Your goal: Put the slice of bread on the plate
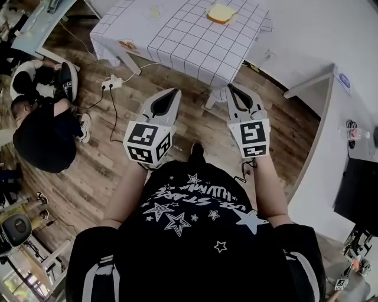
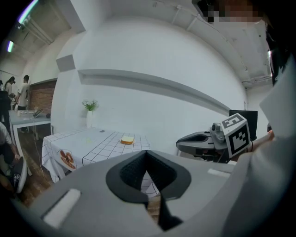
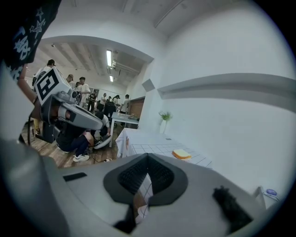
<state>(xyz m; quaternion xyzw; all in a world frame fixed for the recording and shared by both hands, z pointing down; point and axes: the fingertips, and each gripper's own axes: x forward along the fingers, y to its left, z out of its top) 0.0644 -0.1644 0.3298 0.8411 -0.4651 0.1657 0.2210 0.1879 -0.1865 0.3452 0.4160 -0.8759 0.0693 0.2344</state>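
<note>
the slice of bread lies on the checked cloth of the table, toward its far right edge, well apart from both tools. the left tool and the right tool are held side by side above the wooden floor, short of the table's near corner, tips pointing toward it. each tool has its jaws pressed together with nothing between them.

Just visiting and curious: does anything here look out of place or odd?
Only mildly. The bread slice lies bare on the checked tablecloth, with no plate that I can make out. A power strip with its cable lies loose on the floor beside it.
</note>
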